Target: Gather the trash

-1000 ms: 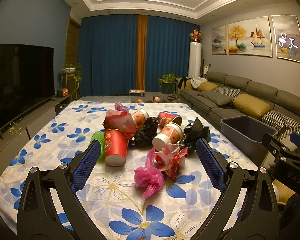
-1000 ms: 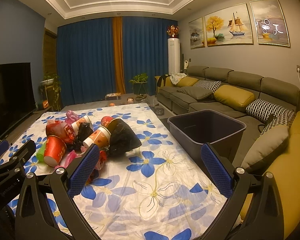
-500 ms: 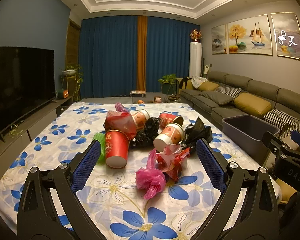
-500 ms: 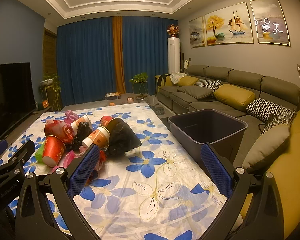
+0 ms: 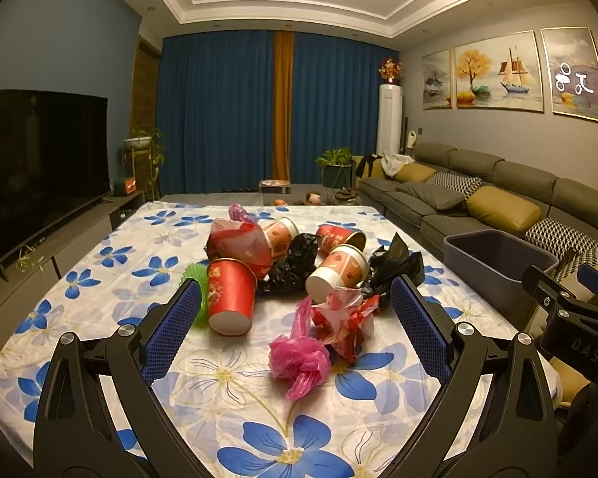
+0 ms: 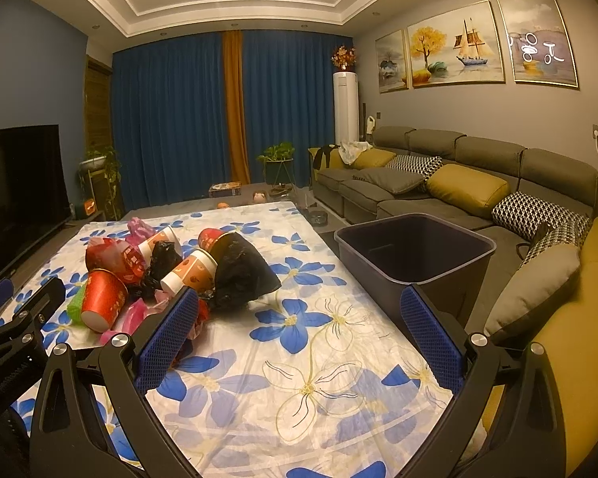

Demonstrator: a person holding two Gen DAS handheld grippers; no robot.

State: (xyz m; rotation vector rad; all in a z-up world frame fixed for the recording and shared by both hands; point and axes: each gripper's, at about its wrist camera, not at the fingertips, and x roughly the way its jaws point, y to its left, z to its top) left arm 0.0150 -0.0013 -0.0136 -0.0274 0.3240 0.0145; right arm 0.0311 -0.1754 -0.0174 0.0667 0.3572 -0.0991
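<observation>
A heap of trash lies mid-table: a red paper cup on its side, a white-and-red cup, black plastic bags, a crumpled red wrapper and a pink plastic bag nearest me. My left gripper hangs open above the table's near end, the pink bag between its blue pads without touching. The right gripper is open over bare cloth, right of the heap, whose black bag and red cup show there. A dark grey bin stands beside the table's right edge.
The table carries a white cloth with blue flowers. A grey sofa with yellow cushions runs along the right wall behind the bin. A television on a low cabinet lines the left side. Blue curtains close the far wall.
Both grippers have shifted slightly; the heap sits a touch lower and nearer in the left wrist view. Nothing was taken hold of, and both grippers stay open.
</observation>
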